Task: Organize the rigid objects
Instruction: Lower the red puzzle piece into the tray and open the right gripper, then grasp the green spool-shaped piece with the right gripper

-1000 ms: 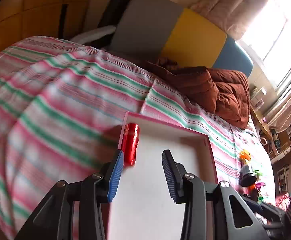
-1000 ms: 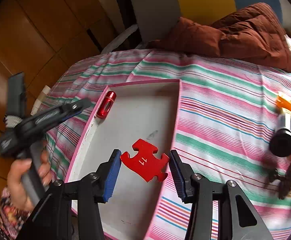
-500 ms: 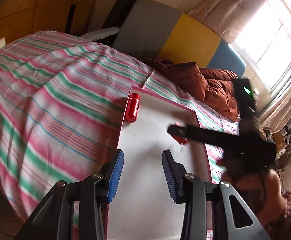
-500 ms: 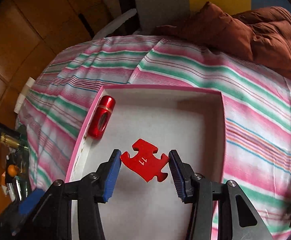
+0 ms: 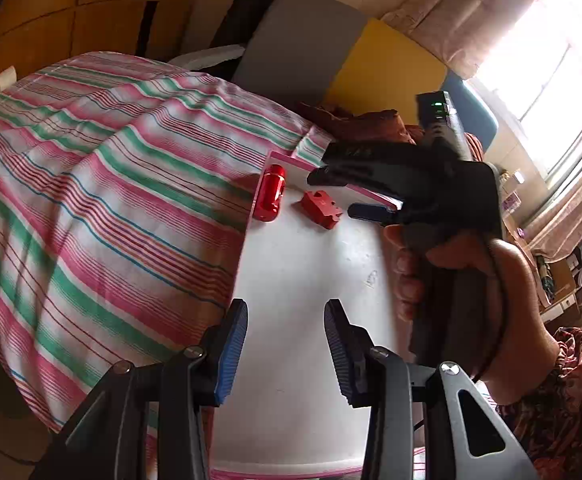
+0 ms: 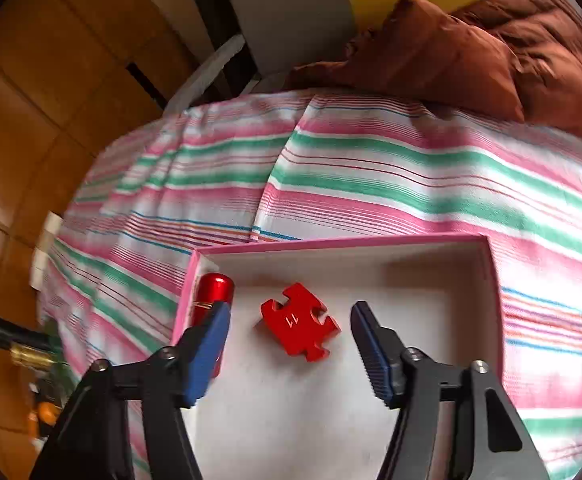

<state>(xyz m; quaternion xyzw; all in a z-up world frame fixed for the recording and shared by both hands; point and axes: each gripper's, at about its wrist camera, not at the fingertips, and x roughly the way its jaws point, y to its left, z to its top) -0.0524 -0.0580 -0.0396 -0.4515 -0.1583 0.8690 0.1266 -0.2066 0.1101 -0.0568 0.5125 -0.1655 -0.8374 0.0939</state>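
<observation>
Right tool (image 6: 291,320) just opening — over pink-rimmed tray (image 6: 495,280), striped bedsheet (image 6: 371,168)

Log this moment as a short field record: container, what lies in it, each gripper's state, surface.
container: pink-rimmed box, white inside, lid off
contents: red puzzle piece flat on the floor; red cylinder along the left wall
right gripper: jaws just opened, pads clear of the puzzle piece on both sides, which lies free between them
left gripper: open, nothing between its pads, held over the near part of the box
surface: striped bedsheet
beyond: brown pillow
</observation>
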